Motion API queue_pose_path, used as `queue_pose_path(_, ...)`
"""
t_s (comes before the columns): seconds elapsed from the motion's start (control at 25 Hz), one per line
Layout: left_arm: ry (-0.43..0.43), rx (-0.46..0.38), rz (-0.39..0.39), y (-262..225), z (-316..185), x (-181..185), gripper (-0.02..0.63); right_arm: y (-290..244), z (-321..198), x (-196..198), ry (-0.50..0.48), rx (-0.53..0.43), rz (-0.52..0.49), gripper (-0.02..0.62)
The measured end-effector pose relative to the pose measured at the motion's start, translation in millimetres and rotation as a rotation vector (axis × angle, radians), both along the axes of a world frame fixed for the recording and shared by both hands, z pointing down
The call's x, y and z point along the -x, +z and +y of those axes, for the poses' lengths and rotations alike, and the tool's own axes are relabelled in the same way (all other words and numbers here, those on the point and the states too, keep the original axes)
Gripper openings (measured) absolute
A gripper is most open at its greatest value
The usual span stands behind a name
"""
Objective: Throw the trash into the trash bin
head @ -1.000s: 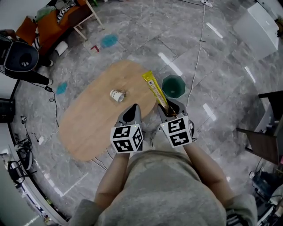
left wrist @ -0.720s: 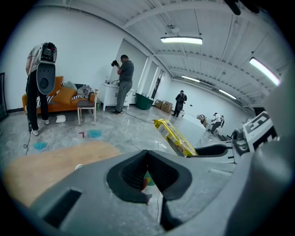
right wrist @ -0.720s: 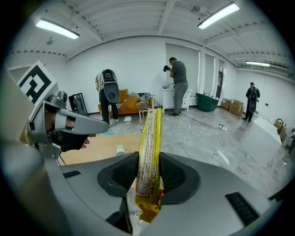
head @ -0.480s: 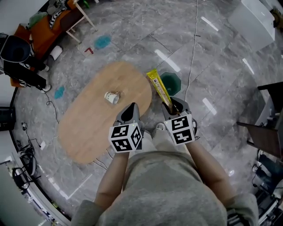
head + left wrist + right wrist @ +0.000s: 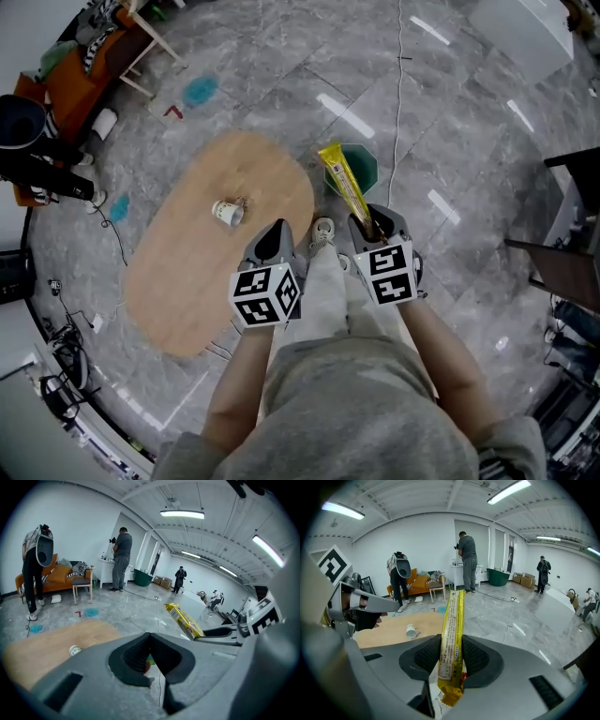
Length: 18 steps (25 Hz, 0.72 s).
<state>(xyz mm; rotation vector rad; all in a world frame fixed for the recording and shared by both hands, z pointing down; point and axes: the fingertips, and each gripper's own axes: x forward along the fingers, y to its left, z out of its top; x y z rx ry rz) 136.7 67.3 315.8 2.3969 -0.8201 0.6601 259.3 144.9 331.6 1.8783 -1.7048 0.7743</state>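
My right gripper (image 5: 373,225) is shut on a long yellow snack wrapper (image 5: 345,186), which sticks up and forward from between its pads (image 5: 452,639). In the head view the wrapper's far end lies over the near left edge of the green trash bin (image 5: 362,165) on the floor. My left gripper (image 5: 277,232) hovers over the near end of the oval wooden table (image 5: 187,272); its jaws meet at the tips with nothing held (image 5: 150,637). A tipped paper cup (image 5: 226,212) lies on the table, ahead and left of the left gripper.
A white cable (image 5: 397,103) runs across the grey floor past the bin. My shoe (image 5: 322,231) shows between the grippers. An orange sofa and chair (image 5: 103,47) stand far left, dark furniture (image 5: 562,253) at the right. Several people (image 5: 467,559) stand in the background.
Both grippers have moved forward and down toward the bin. The wrapper's far end now overlaps the bin's edge, and a shoe has come into view between the grippers.
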Motion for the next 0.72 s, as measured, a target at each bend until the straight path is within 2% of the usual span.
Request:
queue_pose_path(0.44,0.069,0.039,-0.010,40,-18,-47,0.000,43,-6,-31,0.071,0.043,-0.026,0.135)
queue_pose_path(0.72,0.081,0.068,-0.004,67,-36,-74,0.000,73,-22,-50,0.089,0.073,-0.039,0.135)
